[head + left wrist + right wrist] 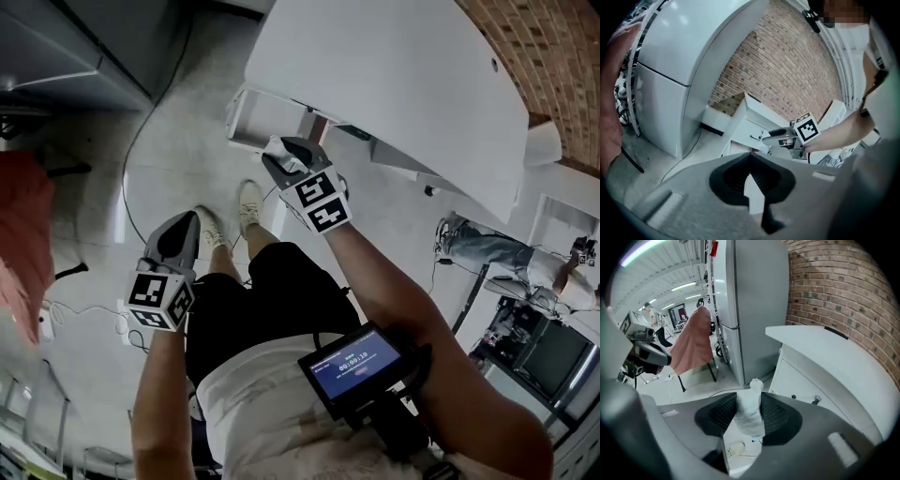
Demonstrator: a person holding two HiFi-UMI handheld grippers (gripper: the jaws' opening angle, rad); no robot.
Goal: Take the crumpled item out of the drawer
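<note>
Already clear of what I take to be the open drawer (251, 120), the crumpled item (750, 411) sits pinched between the ribbed pads of my right tool (291, 155). It is held in the air in front of the white bench (403, 75), above the floor (187, 141). The wad is white and wrinkled, and I cannot tell whether it is paper or thin plastic. A twisted end pokes up past the pads while the bulk fills the gap between them. My left tool (184, 225) hangs lower and off to the side, well apart from the bench, its jaws drawn together on nothing.

By my reading the item is very light and soft, so it will squash rather than resist and puts almost no load on the pads. The ribs should bite into the creases well enough, so slipping looks a small risk unless the surface is glossy film. Nothing about it looks fragile, and a harder squeeze would only flatten it. The best hold is where the tool has it now, across the thick middle of the wad. The thin twisted end could tear or pull loose. With the wad outside the drawer, I judge the take-out all but done. What remains is to set it down somewhere.
</note>
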